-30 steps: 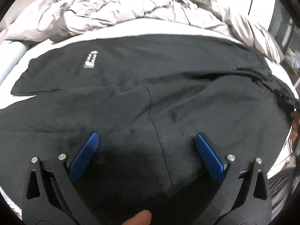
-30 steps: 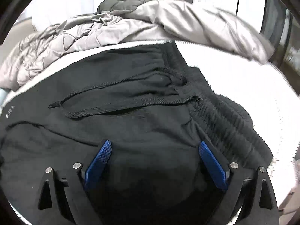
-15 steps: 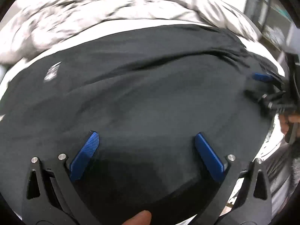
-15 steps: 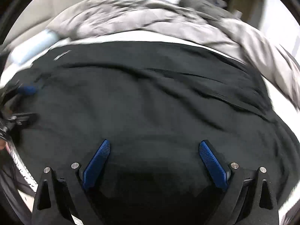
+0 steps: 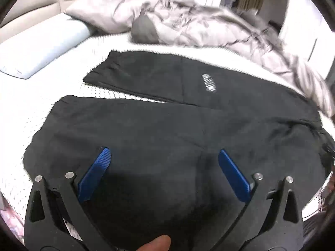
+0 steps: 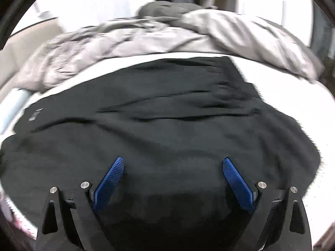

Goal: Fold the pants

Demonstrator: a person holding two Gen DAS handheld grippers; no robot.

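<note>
Left tongs (image 5: 163, 161) gape wide above black pants (image 5: 167, 125) spread flat on a white bed (image 5: 31, 104).

The black pants (image 5: 159, 129) are lying flat and spread out across the white bed (image 5: 31, 108), both legs stretching toward the left with a thin strip of sheet showing between them. A small pale logo (image 5: 208, 82) is showing on the far leg.

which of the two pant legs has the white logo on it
The far leg, nearer the grey duvet; its white logo shows mid-leg. The near leg, under the left gripper, is plain black.
</note>
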